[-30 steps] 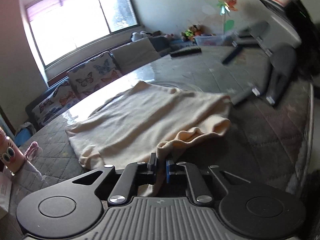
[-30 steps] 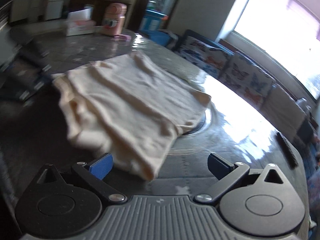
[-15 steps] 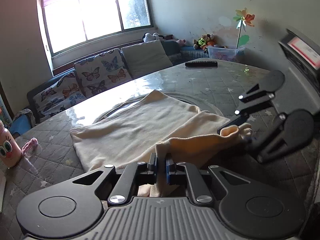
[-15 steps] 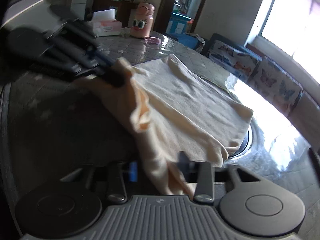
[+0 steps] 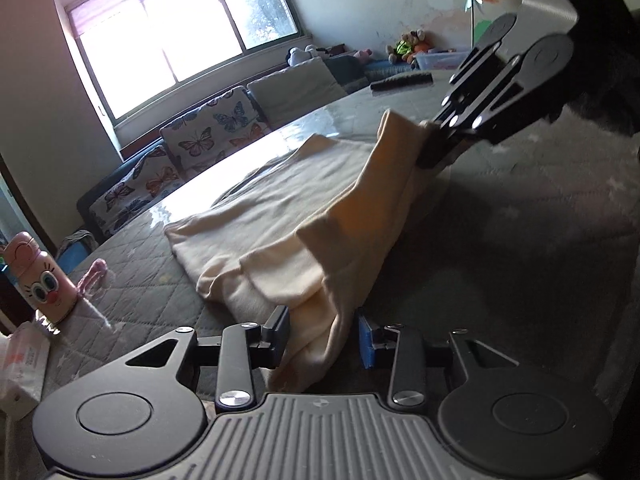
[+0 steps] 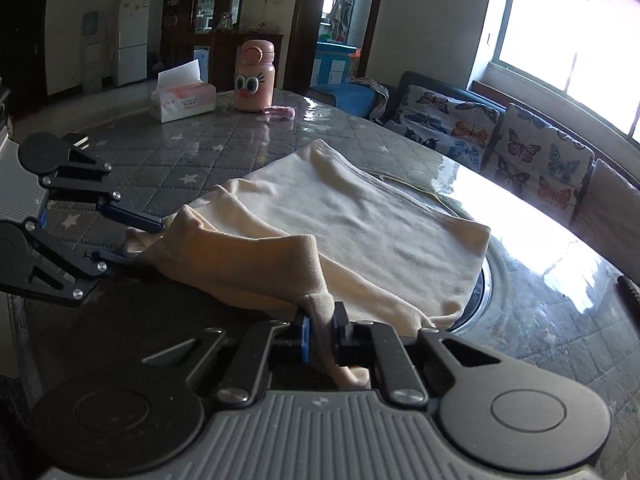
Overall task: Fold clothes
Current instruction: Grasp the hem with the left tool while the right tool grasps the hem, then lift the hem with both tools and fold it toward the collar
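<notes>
Both grippers, left gripper (image 5: 323,336) with jaws apart around cloth, right gripper (image 6: 321,338) clamped on it, lift the cream garment's (image 6: 360,216) near edge; far half lies flat ahead on table (image 6: 192,160), fold-over left.

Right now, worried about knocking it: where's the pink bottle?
The pink bottle stands at the table's far edge in the right wrist view, beside the tissue box, clear of the cream garment.
</notes>
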Action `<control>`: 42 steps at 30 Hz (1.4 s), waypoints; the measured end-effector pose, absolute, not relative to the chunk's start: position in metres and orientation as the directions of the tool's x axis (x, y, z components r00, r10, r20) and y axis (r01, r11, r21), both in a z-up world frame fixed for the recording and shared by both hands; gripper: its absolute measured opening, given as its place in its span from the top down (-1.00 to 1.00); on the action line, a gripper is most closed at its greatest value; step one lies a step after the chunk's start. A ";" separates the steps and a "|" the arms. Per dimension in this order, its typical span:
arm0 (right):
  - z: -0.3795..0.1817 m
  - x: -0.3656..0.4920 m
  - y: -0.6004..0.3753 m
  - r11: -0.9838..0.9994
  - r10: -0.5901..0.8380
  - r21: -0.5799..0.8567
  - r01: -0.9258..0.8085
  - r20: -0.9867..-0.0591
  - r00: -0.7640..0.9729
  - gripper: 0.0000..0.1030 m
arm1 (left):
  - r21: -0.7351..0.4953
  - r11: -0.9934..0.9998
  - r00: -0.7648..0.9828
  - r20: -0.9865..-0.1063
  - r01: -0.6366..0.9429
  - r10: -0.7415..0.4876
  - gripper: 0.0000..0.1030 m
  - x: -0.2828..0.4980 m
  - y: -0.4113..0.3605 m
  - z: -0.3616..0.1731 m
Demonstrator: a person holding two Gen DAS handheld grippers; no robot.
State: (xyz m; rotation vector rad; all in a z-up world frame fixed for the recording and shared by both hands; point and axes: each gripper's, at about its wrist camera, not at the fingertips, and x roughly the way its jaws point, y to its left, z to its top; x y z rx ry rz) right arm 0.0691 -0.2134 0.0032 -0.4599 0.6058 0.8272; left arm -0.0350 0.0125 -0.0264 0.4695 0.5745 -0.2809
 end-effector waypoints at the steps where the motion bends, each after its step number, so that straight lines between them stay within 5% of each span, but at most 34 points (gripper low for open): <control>1: 0.003 0.068 -0.214 0.599 0.539 -0.143 -0.788 -0.657 0.528 0.85 | 0.346 0.857 0.808 -0.576 0.381 -0.126 0.66 -0.035 0.014 -0.027; 3: 0.001 0.067 -0.214 0.603 0.540 -0.141 -0.785 -0.652 0.532 0.86 | 0.332 0.864 0.810 -0.571 0.379 -0.136 0.89 -0.033 0.017 -0.024; 23: 0.062 -0.026 -0.262 0.557 0.663 -0.022 -0.830 -0.590 0.461 0.91 | 0.228 0.891 0.829 -0.507 0.393 -0.236 0.91 -0.126 0.024 0.061; 33: 0.069 0.040 -0.235 0.620 0.629 -0.040 -0.783 -0.572 0.527 0.91 | 0.253 0.909 0.862 -0.472 0.332 -0.183 0.91 -0.027 0.036 0.067; 42: 0.029 0.141 -0.196 0.725 0.513 -0.005 -0.688 -0.663 0.545 0.80 | 0.249 0.938 0.817 -0.573 0.241 -0.058 0.78 0.080 0.046 0.012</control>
